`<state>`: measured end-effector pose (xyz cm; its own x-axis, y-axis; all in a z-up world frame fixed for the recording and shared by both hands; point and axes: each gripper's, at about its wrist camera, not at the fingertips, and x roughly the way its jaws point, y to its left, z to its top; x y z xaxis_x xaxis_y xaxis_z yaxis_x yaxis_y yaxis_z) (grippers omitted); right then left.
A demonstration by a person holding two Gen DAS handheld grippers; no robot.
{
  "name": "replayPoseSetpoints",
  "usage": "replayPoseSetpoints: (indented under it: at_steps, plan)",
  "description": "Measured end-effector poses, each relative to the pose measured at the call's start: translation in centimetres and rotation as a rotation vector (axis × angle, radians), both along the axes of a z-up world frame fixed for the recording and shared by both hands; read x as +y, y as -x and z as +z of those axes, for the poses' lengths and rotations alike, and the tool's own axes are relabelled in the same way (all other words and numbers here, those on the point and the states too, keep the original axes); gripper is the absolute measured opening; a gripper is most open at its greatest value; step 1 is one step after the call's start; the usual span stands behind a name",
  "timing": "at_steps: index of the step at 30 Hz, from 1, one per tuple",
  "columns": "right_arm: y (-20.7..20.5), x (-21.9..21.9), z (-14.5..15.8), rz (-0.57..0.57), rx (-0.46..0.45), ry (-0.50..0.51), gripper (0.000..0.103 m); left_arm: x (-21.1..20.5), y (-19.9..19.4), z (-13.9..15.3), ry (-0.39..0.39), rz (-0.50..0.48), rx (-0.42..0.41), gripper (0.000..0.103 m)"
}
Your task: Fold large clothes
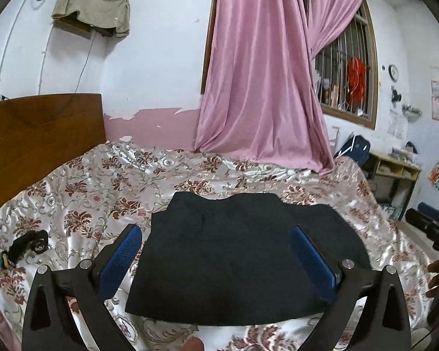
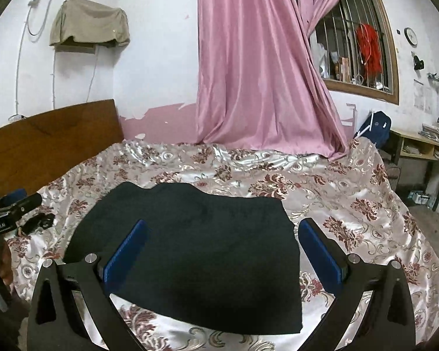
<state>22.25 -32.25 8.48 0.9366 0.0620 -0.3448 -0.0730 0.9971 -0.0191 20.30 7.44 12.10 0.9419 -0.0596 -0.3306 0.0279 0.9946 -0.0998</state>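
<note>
A folded black garment (image 1: 234,251) (image 2: 190,251) lies at lower centre of both views on the floral bed cover (image 1: 102,181). The left tongs (image 1: 216,242) and right tongs (image 2: 224,234) hover above it, both released and grasping nothing.

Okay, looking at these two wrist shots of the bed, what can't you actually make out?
- Dark folded garment: layers and type unreadable in both views; the fabric is uniformly black.
- Small dark object on the bedspread: too small to identify, left wrist view.
- Right hand-held gripper: cut off by the left view's edge.
- Wall clock: hands too small, right wrist view.
</note>
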Motion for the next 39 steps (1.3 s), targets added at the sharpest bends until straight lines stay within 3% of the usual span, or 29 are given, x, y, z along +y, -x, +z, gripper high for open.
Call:
replayPoseSetpoints:
  at_steps: [9,19,39]
  plan:
    - [3.9,1.9,0.6,0.045,-0.048,-0.005,0.101,-0.6,3.8,0.7,0.012,-0.003,-0.026,0.103]
    - [7.1,3.1,0.0,0.050,-0.077,-0.013,0.101,-1.2,7.0,0.5,-0.049,-0.004,-0.053,0.103]
    - [11.8,5.3,-4.3,0.047,-0.098,0.008,0.101,-1.0,10.5,-3.9,-0.066,0.033,-0.013,0.103]
